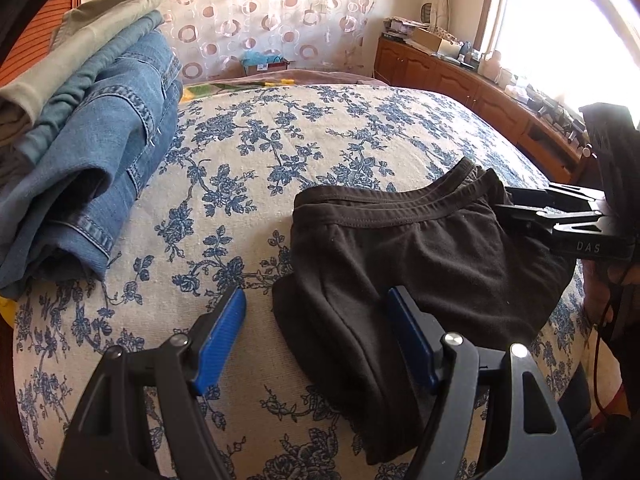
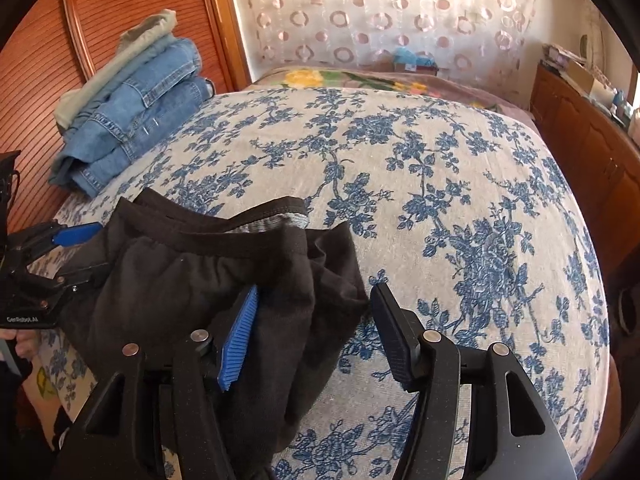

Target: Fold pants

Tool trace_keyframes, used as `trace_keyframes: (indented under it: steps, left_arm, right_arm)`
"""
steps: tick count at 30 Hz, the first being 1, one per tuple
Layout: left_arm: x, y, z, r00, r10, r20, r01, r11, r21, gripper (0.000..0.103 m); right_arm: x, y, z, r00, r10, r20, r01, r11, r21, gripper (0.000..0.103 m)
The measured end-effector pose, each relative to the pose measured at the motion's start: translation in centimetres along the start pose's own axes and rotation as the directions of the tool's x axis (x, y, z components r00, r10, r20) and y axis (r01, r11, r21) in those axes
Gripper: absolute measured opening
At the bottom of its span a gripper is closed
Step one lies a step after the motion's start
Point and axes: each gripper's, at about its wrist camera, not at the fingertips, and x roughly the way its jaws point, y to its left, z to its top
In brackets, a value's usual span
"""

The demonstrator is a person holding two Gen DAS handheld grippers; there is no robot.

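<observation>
Dark brown pants point(image 1: 420, 248) lie folded into a small bundle on the flowered bedspread point(image 1: 280, 140), waistband toward the far side. My left gripper point(image 1: 316, 320) is open at the bundle's near left corner: one blue pad is over the bare bedspread, the other over the cloth. My right gripper point(image 2: 316, 320) is open at the right edge of the pants point(image 2: 180, 280), with a bunched fold between its fingers and not pinched. Each gripper shows in the other's view: the right gripper point(image 1: 508, 202) at the waistband's right end, the left gripper point(image 2: 90, 252) at the left edge.
A stack of folded jeans and green trousers point(image 2: 132, 112) sits at the bed's far left corner, by a wooden slatted wardrobe point(image 2: 40, 60). A low wooden cabinet point(image 1: 460, 80) with clutter on top runs along the right under a bright window. The bedspread point(image 2: 440, 160) stretches wide to the right.
</observation>
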Motion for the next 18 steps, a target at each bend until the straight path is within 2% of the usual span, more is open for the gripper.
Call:
trace_keyframes:
  steps: [5,6,10,14,18]
  left_arm:
    - [0.1,0.0,0.1,1.000,0.007,-0.001,-0.007,1.000,0.004,0.073]
    - [0.1,0.0,0.1,1.000,0.008,-0.003,-0.008,1.000,0.003,0.073]
    - [0.1,0.3,0.4,1.000,-0.007,-0.012,0.007,1.000,-0.016,0.073]
    - [0.0,0.7,0.6,0.999,-0.039,-0.010,0.039,0.998,-0.047,0.073]
    - [-0.1,0.8,0.7,0.999,-0.053,-0.008,0.053,0.997,-0.055,0.068]
  right_arm:
    - [-0.1,0.7,0.0,0.999,0.042,-0.002,-0.042,0.999,-0.007,0.027]
    - [-0.1,0.8,0.0,0.998,0.059,-0.006,-0.059,0.998,-0.014,0.014]
    - [-1.3,1.2,0.0,0.996,0.080,0.032,-0.079,0.996,-0.030,0.010]
    - [-3.0,0.7,-0.4,0.994,0.061,0.086,-0.060,0.998,-0.017,0.009]
    - [-2.6,0.9,-1.4,0.998,0.024,0.062,-0.021,0.999,-0.047,0.009]
